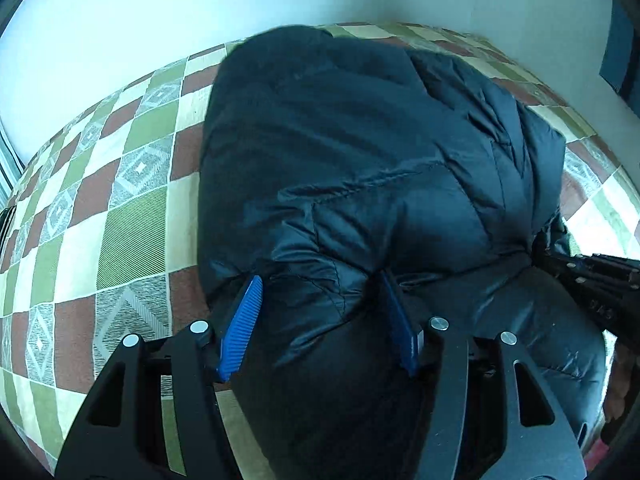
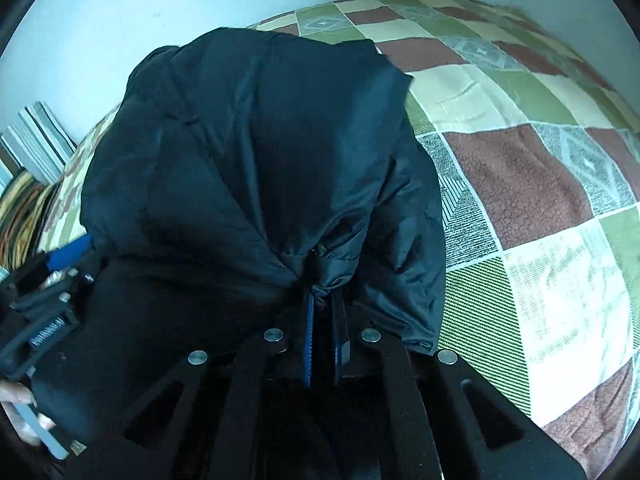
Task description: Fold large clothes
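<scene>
A dark navy puffer jacket (image 1: 360, 152) lies bunched on a checked bedspread (image 1: 120, 200). My left gripper (image 1: 320, 284) has its blue pads wide apart with a thick fold of the jacket bulging between them. In the right wrist view the jacket (image 2: 248, 152) is lifted and hangs from my right gripper (image 2: 322, 300), whose blue pads are pinched tight on a gathered edge of the fabric. The right gripper also shows at the right edge of the left wrist view (image 1: 592, 276). The left gripper shows at the left edge of the right wrist view (image 2: 52, 280).
The bedspread (image 2: 540, 160) of green, brown and cream squares spreads to the right. A pale wall (image 1: 200, 8) runs behind the bed. Striped fabric or books (image 2: 36, 144) stand at the far left by the wall.
</scene>
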Demonstrator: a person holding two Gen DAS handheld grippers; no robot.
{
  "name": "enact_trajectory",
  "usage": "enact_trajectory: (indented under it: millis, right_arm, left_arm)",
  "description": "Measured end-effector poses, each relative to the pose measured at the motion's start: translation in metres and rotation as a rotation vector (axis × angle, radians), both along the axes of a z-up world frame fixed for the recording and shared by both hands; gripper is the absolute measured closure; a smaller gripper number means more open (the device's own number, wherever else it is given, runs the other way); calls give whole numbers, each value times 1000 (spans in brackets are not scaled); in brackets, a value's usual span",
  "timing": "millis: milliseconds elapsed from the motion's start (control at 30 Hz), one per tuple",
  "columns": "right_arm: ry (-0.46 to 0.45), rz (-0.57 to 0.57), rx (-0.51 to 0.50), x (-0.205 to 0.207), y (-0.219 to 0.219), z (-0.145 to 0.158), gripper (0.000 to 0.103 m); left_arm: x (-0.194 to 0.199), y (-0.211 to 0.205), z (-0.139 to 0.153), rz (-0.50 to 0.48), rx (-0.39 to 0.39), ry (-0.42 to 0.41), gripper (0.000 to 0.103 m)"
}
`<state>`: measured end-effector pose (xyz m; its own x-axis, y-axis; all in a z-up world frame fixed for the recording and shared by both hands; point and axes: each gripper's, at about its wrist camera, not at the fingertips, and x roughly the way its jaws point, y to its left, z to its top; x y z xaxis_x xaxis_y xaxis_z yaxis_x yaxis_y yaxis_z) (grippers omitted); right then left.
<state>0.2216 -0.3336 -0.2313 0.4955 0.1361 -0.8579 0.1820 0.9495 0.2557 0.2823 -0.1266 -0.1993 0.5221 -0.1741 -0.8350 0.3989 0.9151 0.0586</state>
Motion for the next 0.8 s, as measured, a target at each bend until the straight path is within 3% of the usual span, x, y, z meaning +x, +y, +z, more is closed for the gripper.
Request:
enact_trajectory:
  millis: [100, 267, 467, 600, 800]
  right_arm:
    - [-15, -1, -18, -1, 0, 8, 95]
    - [-68, -13, -77, -18, 5, 37, 82]
    - [-173, -35, -116, -18, 4, 74, 82]
    - [-171, -4, -138, 12, 7, 70, 82]
    - [-85, 12, -160, 50, 10, 42, 81]
  left_arm:
    - [-2, 2, 6, 8, -8, -11, 44]
    - [-11, 10, 35, 62, -33, -44, 45]
    - [-12, 12, 63, 110, -49, -149, 45]
    - [0, 1, 60, 106, -32, -141, 45]
    - [19, -11, 35, 109, 30, -84, 42]
